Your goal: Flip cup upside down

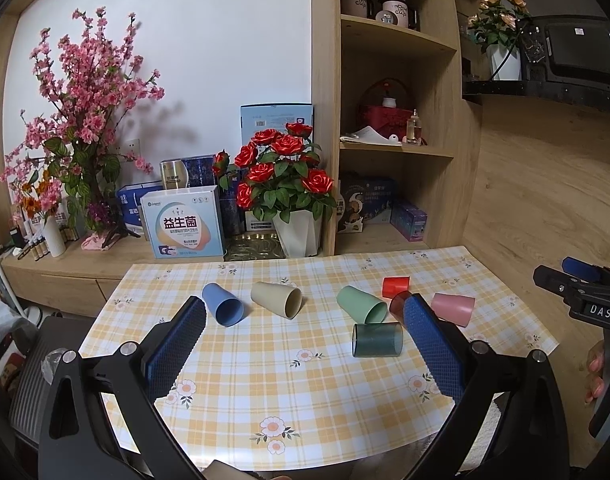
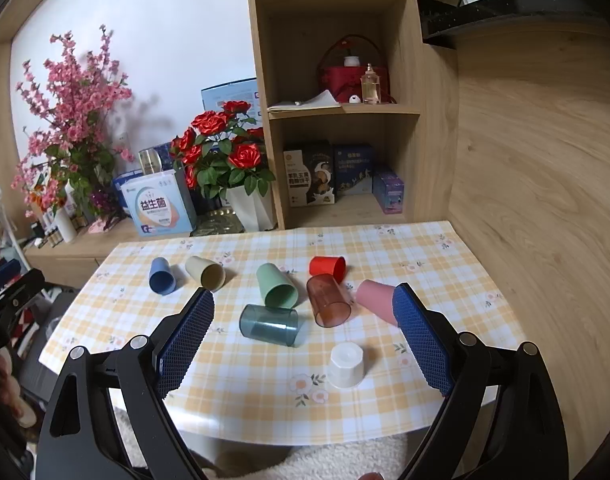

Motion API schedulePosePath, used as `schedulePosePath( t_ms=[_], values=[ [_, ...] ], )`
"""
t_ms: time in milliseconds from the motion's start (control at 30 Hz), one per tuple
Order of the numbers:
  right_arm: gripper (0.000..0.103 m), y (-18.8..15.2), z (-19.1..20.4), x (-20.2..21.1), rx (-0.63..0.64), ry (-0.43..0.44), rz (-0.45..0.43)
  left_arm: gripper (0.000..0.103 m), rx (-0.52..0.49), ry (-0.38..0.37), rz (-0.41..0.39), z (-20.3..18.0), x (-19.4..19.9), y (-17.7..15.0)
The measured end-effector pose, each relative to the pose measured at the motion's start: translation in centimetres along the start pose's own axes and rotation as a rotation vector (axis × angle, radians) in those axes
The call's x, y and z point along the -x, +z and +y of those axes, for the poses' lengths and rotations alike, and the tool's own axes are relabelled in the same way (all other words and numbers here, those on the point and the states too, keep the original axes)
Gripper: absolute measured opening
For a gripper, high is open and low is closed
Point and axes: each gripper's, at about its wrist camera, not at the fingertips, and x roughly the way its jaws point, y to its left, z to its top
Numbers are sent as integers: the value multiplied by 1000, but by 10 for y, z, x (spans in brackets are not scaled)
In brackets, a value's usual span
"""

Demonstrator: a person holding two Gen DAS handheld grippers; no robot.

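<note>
Several cups lie on their sides on the checked tablecloth [image 2: 265, 400]: blue [image 2: 162, 275], beige [image 2: 205, 272], green [image 2: 276, 285], clear teal [image 2: 270, 325], clear brown [image 2: 328, 300], red [image 2: 327, 267] and pink [image 2: 375, 300]. A white cup [image 2: 346, 365] stands upside down near the front. My right gripper [image 2: 303, 344] is open and empty above the front of the table, with the teal cup between its fingers further off. My left gripper [image 1: 303, 340] is open and empty, facing the blue cup [image 1: 222, 304], beige cup [image 1: 276, 298], green cup [image 1: 361, 304] and teal cup [image 1: 377, 340].
A pot of red roses [image 1: 283, 184], boxes [image 1: 183, 222] and pink blossom branches [image 1: 85, 120] stand behind the table. A wooden shelf unit [image 2: 337, 112] rises at the back. A wooden wall [image 2: 525, 200] borders the right side. The right gripper shows at the right edge of the left wrist view [image 1: 577, 292].
</note>
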Motion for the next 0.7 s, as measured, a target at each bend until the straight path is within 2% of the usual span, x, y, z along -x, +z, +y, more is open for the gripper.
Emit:
schedulePosePath(
  t_ms=[700],
  values=[
    [88, -4, -2, -4, -7, -3, 7, 97, 23, 7, 2, 3, -3, -1]
  ],
)
